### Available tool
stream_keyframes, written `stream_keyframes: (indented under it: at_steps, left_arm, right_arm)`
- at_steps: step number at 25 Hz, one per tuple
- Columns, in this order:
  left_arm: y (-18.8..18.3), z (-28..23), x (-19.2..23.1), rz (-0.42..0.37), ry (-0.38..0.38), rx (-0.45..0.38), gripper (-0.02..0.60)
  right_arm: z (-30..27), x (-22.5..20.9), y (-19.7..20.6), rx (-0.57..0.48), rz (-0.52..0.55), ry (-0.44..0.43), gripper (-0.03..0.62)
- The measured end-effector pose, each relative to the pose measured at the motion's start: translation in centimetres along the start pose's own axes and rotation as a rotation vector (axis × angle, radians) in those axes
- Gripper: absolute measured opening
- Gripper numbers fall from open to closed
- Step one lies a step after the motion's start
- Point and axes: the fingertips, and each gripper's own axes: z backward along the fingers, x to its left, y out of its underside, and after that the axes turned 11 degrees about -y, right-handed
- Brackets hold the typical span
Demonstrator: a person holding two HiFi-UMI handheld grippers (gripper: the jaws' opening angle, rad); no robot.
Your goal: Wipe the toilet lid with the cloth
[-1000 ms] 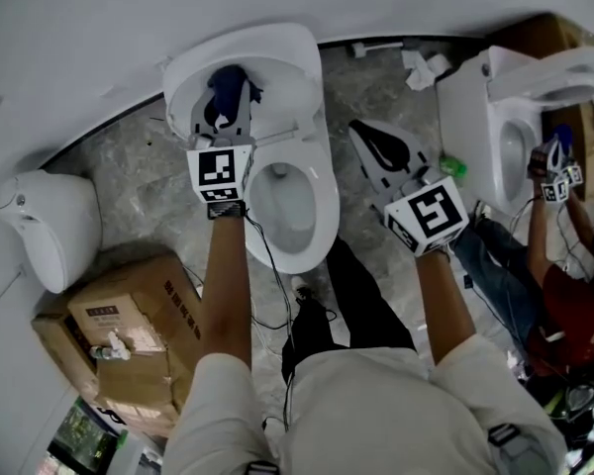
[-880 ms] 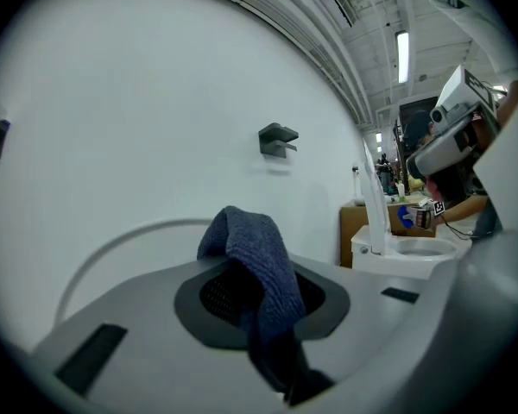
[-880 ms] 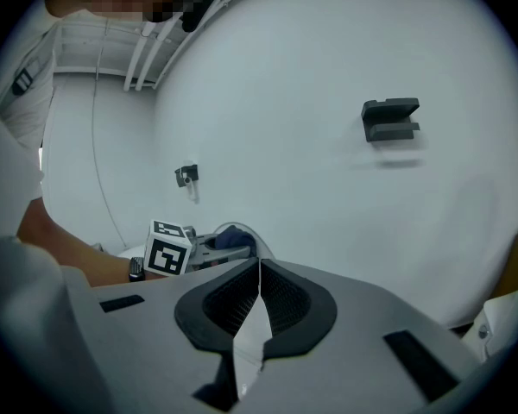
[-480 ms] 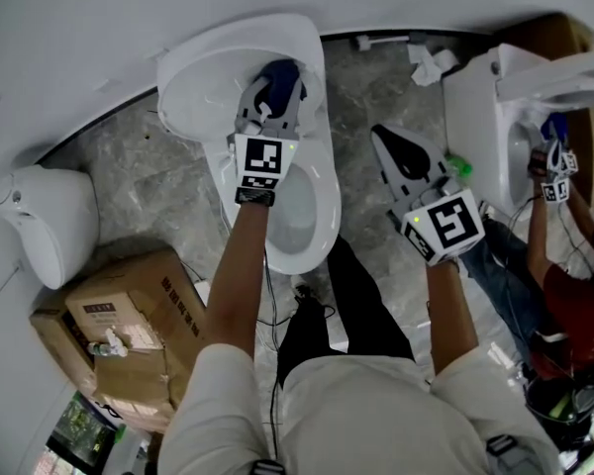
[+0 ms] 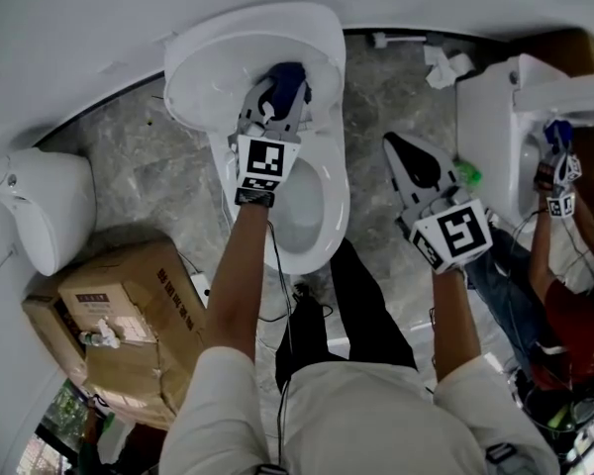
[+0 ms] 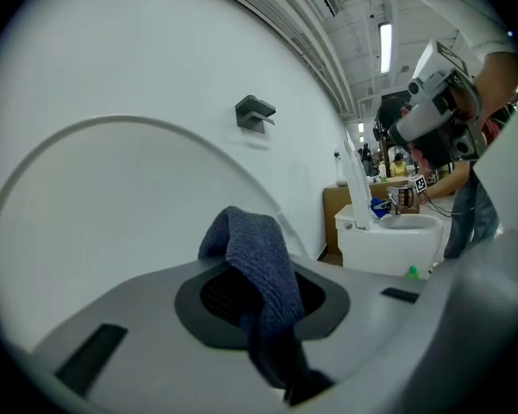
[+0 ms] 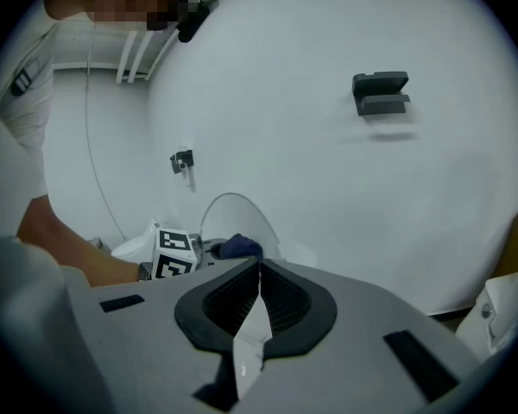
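The white oval plastic toilet lid (image 5: 218,67) stands raised against the pale wall, its inner face turned toward the person and its long axis running up from the hinge end. Below it lies the white ceramic toilet bowl (image 5: 312,231) with its seat down.

The left gripper (image 5: 275,99) reaches over the back of the seat and is clamped on the dark blue terry cloth (image 5: 287,79). The cloth bunches out ahead of the jaws as a rounded wad.

The lid lies straight ahead of that wad. In the left gripper view its curved white face fills everything behind the cloth, so the coming stroke looks to be a short push forward and then a sweep along the lid's length.

The right gripper (image 5: 398,148) is pressed together on nothing. It hangs over the grey marbled floor, well apart from the toilet, so the left hand is the nearer one.

The cloth seems to sit at the lid's lower right part, but neither view settles whether it touches the surface. The hinge is hidden behind the left gripper, and the lid's left rim is cut off in the left gripper view.
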Motion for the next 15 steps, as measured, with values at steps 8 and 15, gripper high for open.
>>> stream_keyframes:
  at_steps: [8, 15]
  left_arm:
    - [1.7, 2.8, 4.9, 0.013, -0.102, 0.014, 0.067]
    - [3.9, 5.7, 9.5, -0.010, -0.184, 0.019, 0.068]
  right_arm:
    - [-1.4, 1.5, 0.5, 0.012, 0.007, -0.031, 0.029]
    - [-3.2, 2.9, 0.7, 0.008, 0.018, -0.054, 0.029]
